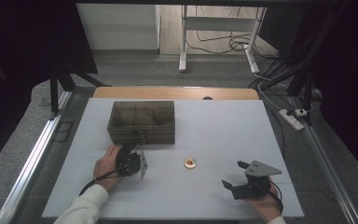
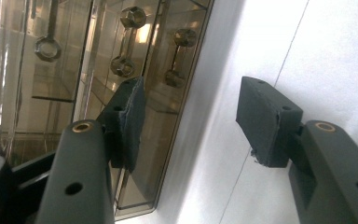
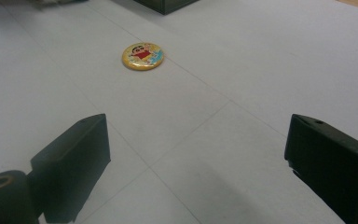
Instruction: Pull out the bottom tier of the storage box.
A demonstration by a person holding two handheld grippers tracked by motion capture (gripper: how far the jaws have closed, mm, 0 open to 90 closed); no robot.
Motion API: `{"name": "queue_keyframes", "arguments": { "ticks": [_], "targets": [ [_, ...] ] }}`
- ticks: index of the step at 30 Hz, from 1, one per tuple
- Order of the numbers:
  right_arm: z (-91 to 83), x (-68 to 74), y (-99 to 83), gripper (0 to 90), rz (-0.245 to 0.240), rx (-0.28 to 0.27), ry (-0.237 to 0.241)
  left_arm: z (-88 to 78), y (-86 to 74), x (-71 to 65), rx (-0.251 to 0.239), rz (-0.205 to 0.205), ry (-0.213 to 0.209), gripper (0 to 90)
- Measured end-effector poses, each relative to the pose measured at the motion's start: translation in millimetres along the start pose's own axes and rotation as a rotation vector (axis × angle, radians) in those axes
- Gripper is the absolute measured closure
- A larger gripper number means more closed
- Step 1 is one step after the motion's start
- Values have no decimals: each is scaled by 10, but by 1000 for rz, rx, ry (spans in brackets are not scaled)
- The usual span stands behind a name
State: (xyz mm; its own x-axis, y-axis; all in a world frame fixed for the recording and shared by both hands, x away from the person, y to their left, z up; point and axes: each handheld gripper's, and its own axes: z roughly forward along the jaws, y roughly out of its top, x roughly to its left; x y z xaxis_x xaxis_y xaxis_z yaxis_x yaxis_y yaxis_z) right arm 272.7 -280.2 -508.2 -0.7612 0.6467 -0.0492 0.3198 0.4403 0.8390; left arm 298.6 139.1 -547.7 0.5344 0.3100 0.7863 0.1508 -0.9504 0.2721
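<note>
Right now I'm watching the smoky drawer box (image 1: 141,122) sitting toward the far left of the bench (image 1: 223,126), its front facing me. My left hand (image 1: 106,164) is lying low just before that front, and the left gripper (image 1: 131,151) is pointing at the drawer handles (image 2: 123,65), jaws partly spread with nothing pinched between them. Further right, the yellow badge (image 1: 189,163) is lying flat mid-bench. My right gripper (image 1: 237,174) is resting near the front right corner, jaws spread wide, gripping nothing.
</note>
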Motion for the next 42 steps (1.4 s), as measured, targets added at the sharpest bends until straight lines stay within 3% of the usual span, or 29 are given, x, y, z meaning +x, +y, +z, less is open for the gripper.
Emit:
{"name": "queue_keyframes", "arguments": {
  "ticks": [42],
  "targets": [
    [-9, -5, -3, 72, 0, 0, -6, 110, 77, -8, 2, 21, 27, 498]
  ]
}}
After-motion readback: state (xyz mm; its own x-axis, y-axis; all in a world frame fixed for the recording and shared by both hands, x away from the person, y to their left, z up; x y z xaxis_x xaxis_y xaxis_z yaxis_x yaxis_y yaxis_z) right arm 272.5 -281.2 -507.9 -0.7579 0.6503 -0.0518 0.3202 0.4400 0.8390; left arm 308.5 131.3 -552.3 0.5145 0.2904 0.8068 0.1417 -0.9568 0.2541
